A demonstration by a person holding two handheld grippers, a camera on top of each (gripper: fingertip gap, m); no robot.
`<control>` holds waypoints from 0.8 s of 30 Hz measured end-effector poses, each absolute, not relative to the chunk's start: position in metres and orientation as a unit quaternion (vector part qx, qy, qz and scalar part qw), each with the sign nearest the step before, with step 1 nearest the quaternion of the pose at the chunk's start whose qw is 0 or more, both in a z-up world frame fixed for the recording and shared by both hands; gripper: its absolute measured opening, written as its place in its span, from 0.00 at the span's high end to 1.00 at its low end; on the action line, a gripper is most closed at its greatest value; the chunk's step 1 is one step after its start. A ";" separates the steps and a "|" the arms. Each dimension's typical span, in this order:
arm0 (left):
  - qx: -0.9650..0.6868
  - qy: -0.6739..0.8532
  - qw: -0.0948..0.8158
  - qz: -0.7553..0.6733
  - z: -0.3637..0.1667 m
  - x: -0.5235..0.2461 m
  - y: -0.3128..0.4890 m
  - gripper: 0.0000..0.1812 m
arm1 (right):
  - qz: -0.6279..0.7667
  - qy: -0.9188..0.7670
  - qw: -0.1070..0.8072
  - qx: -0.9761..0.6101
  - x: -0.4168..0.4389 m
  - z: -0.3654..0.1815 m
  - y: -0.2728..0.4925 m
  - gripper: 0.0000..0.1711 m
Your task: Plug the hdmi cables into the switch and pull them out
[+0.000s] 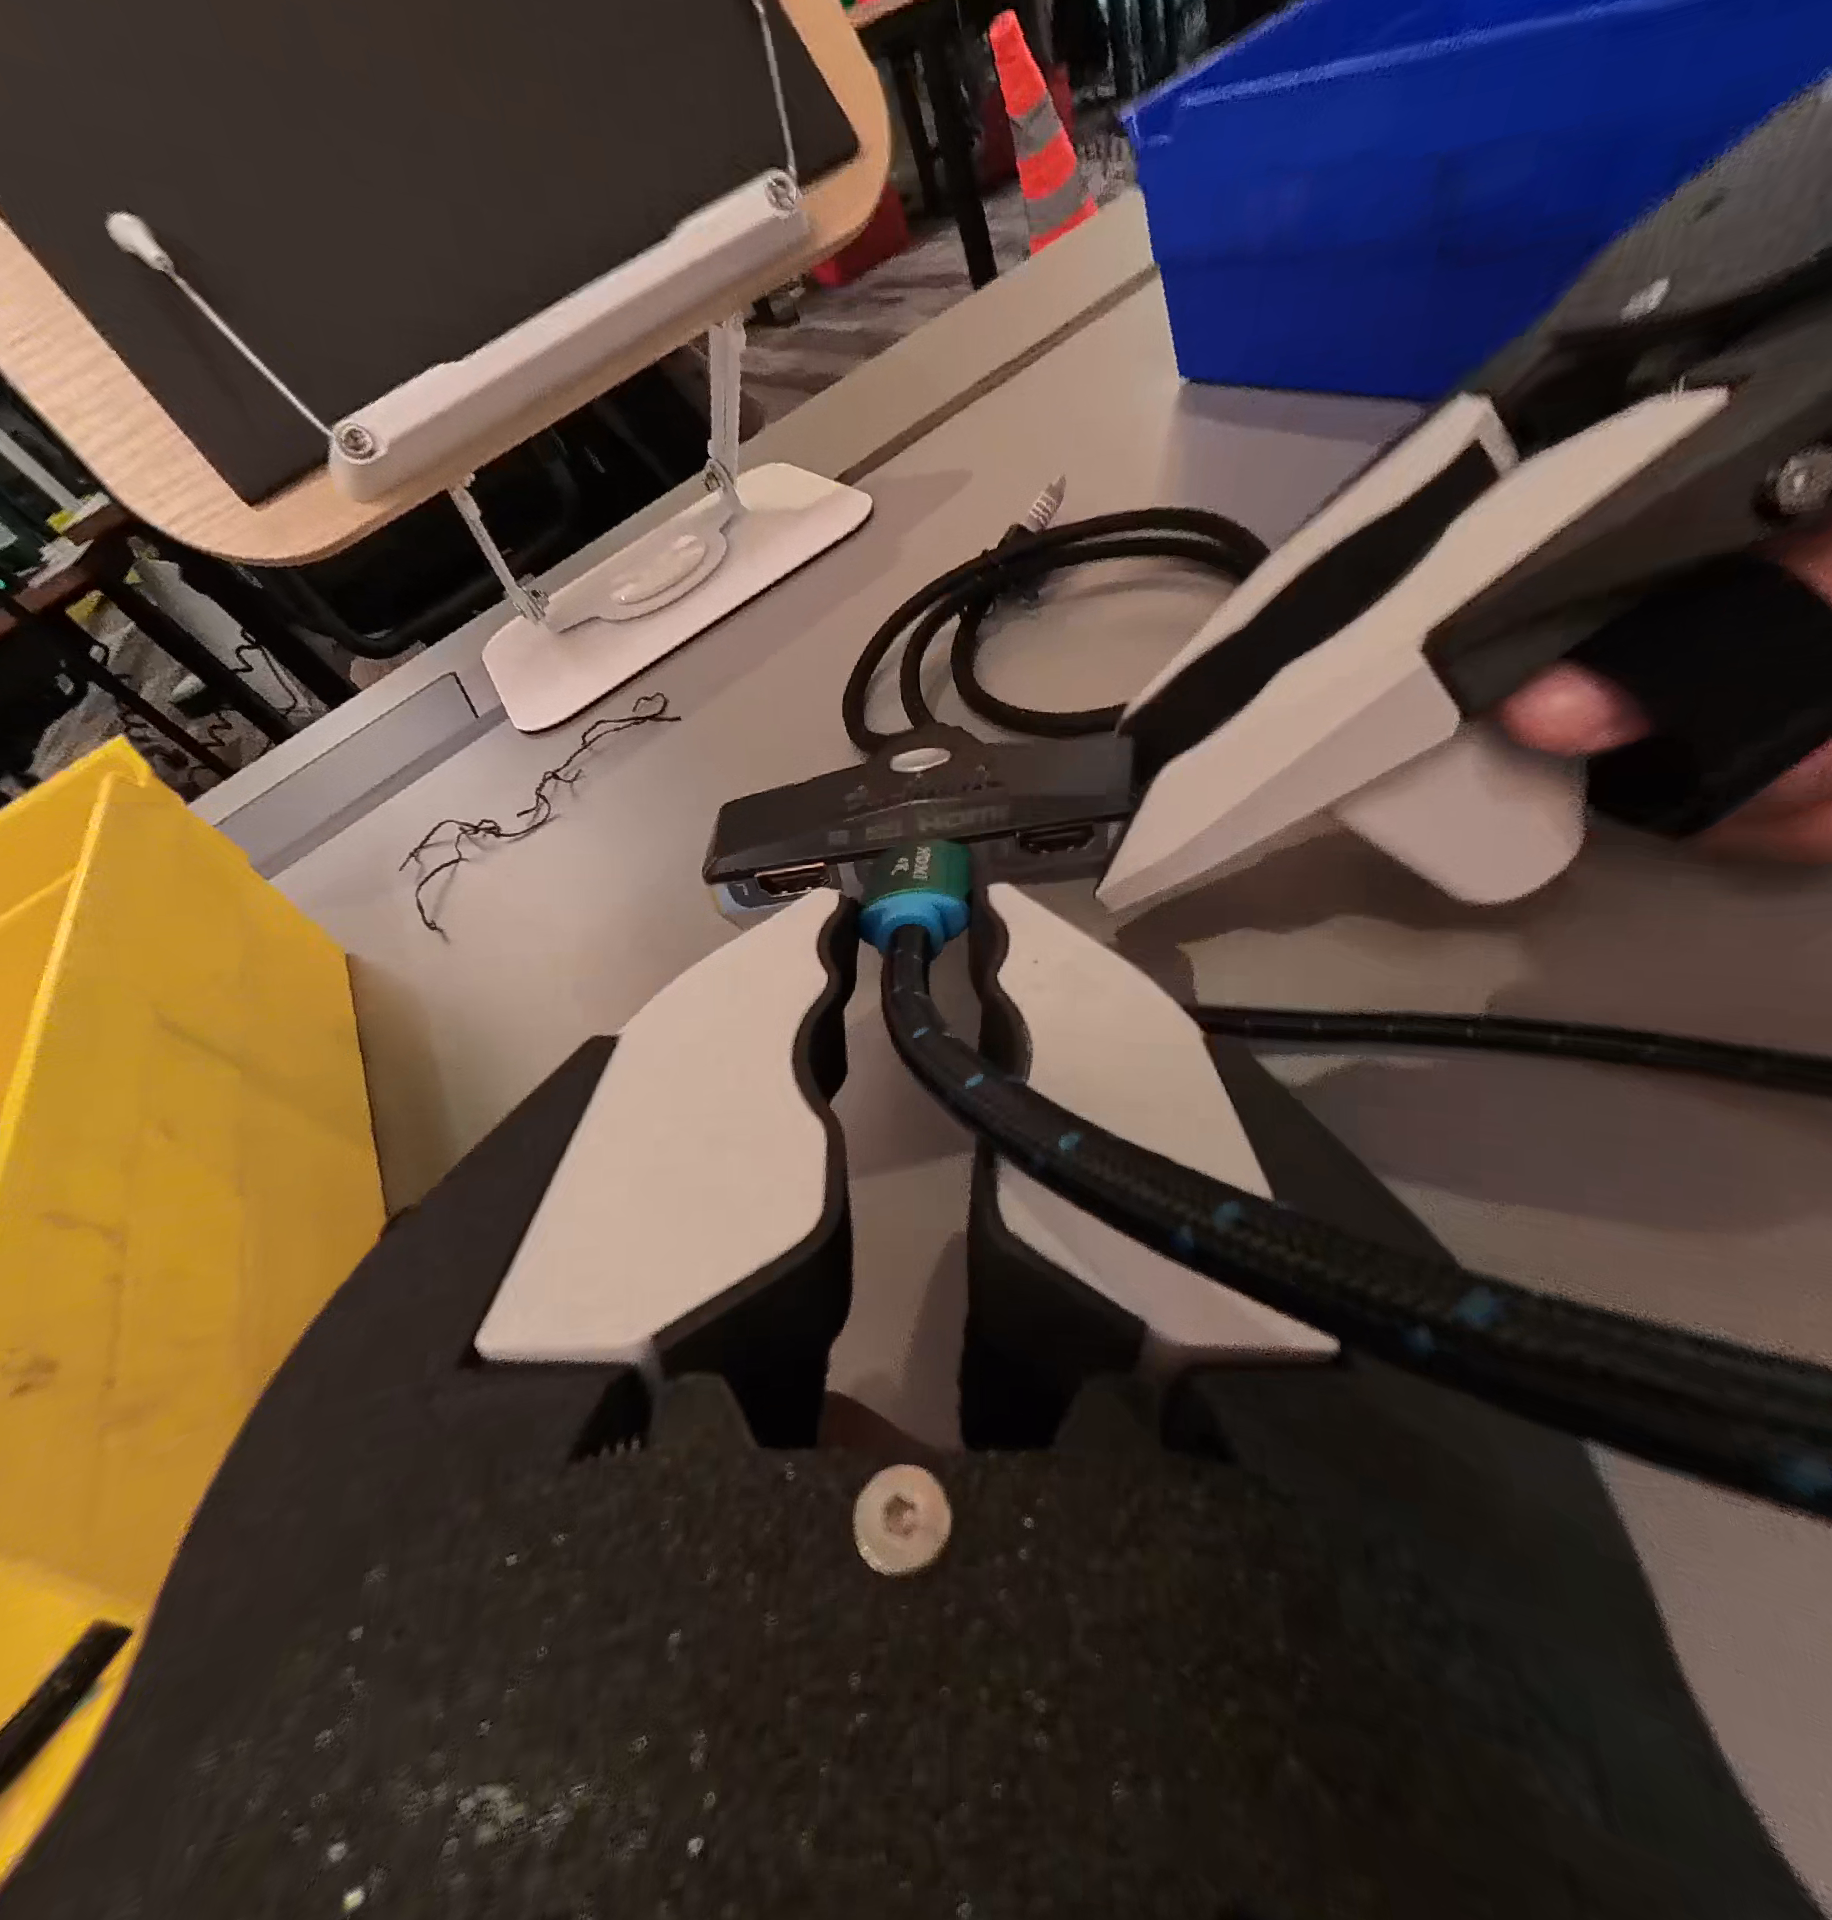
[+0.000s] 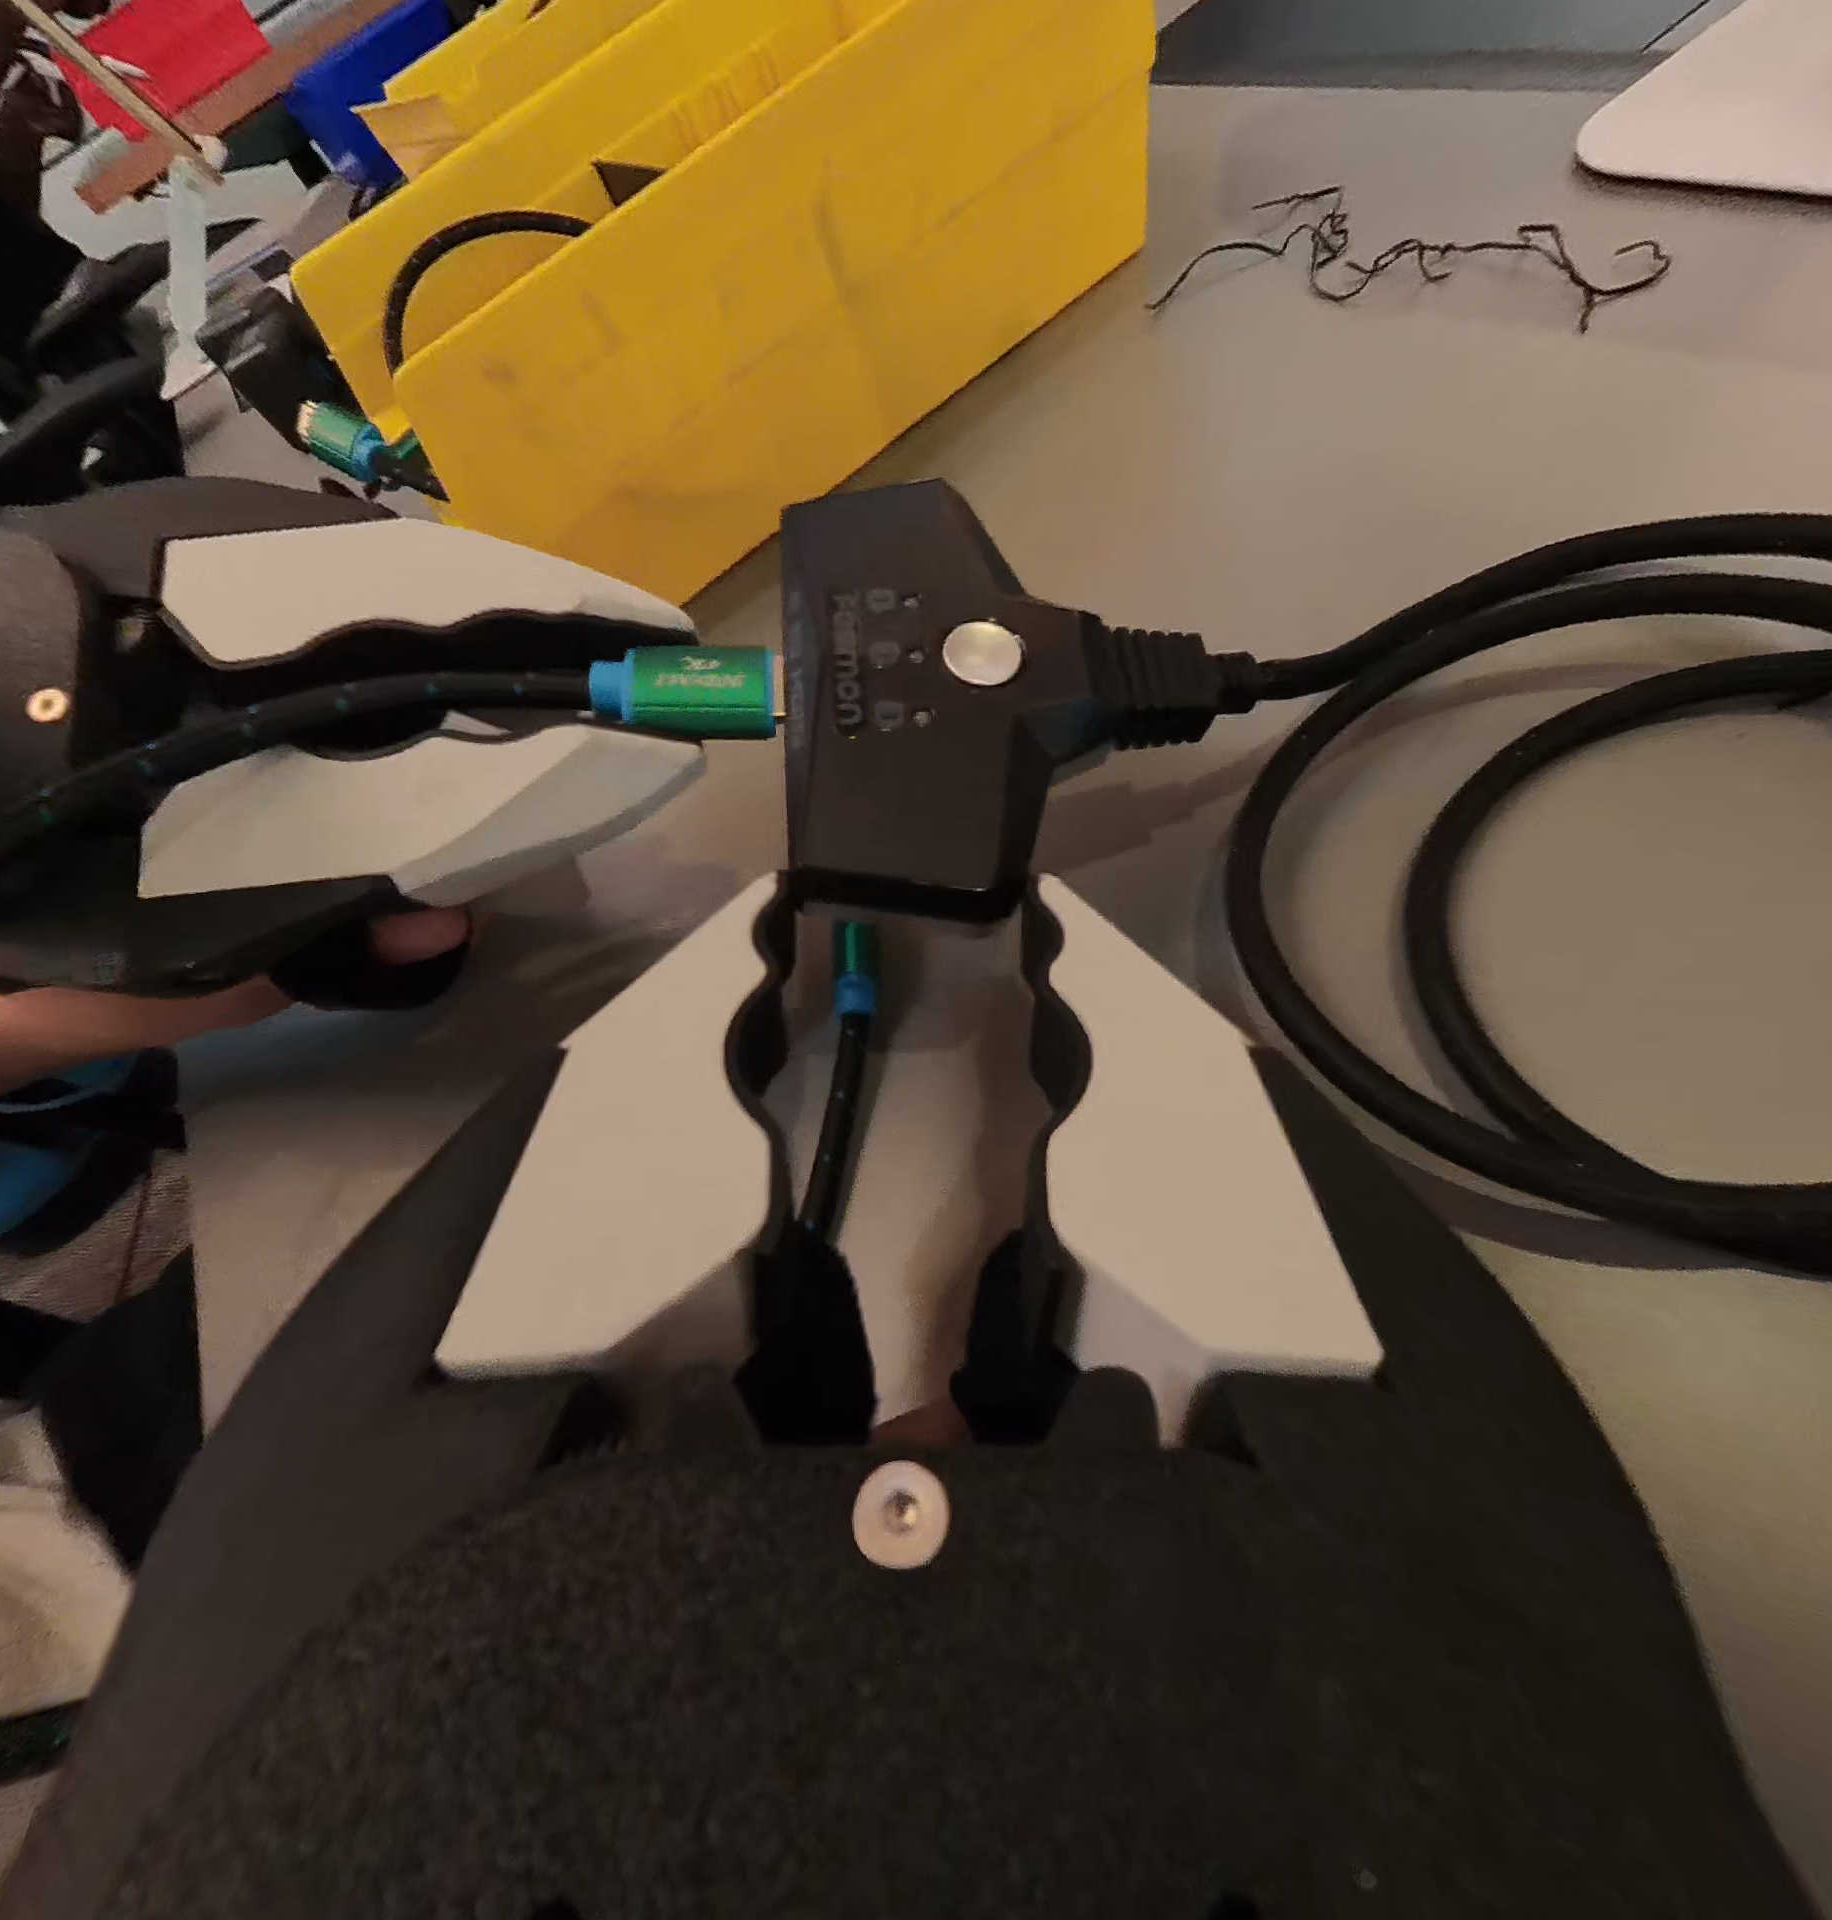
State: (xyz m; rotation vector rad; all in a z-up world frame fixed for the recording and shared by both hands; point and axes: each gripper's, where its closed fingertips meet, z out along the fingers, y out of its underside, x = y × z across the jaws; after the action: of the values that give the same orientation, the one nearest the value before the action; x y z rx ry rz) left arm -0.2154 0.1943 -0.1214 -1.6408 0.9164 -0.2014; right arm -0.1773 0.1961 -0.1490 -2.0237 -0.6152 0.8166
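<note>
1. The left tongs [image 1: 917,935] are closed on the green plug [image 1: 917,883] of a black cable with blue specks [image 1: 1099,1132].
2. The metal tip of that plug is at the middle hole on the front edge of the black switch [image 2: 907,727]. It looks partly in, with some metal showing.
3. The switch lies flat on the grey worktop [image 2: 1307,436]. It has a round silver button [image 2: 983,655] on top.
4. The right tongs [image 2: 907,899] pinch the near end of the switch between their tips.
5. A second green plug [image 2: 853,951] on a thin black cable shows in the gap of the right tongs, below the switch. I cannot tell if it touches the switch.
6. A thick black cable [image 2: 1514,1039] comes out of the back of the switch and loops on the worktop.
7. A third green plug [image 2: 335,436] lies by the yellow bin [image 2: 787,260].
8. A bit of black thread [image 2: 1411,260] lies near a white stand base [image 1: 683,603]. A blue bin [image 1: 1463,208] sits at the far side.
</note>
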 end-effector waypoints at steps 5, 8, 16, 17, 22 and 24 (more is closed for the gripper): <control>-0.728 0.453 0.512 -0.059 -0.152 -0.226 0.184 0.88 | 0.262 -0.262 0.431 -0.823 -0.162 -0.154 0.205 0.75; -0.747 0.437 0.493 -0.089 -0.148 -0.245 0.182 0.82 | 0.189 -0.285 0.430 -0.836 -0.140 -0.167 0.215 0.76; -0.769 0.512 0.366 -0.112 -0.102 -0.351 0.170 0.80 | 0.190 -0.321 0.385 -0.844 -0.133 -0.181 0.204 0.73; -0.785 0.515 0.339 -0.064 -0.103 -0.380 0.177 0.80 | 0.199 -0.330 0.368 -0.846 -0.134 -0.183 0.199 0.70; -0.779 0.555 0.284 0.067 -0.119 -0.428 0.199 0.80 | 0.192 -0.320 0.394 -0.840 -0.122 -0.167 0.201 0.66; -0.772 0.567 0.268 0.103 -0.130 -0.433 0.209 0.82 | 0.195 -0.312 0.407 -0.836 -0.121 -0.159 0.203 0.66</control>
State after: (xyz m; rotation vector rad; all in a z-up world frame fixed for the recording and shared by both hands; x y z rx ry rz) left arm -0.4329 0.2090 -0.1297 -2.0836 1.5285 0.2787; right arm -0.1210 0.2032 -0.1586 -2.1083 -0.7870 0.4927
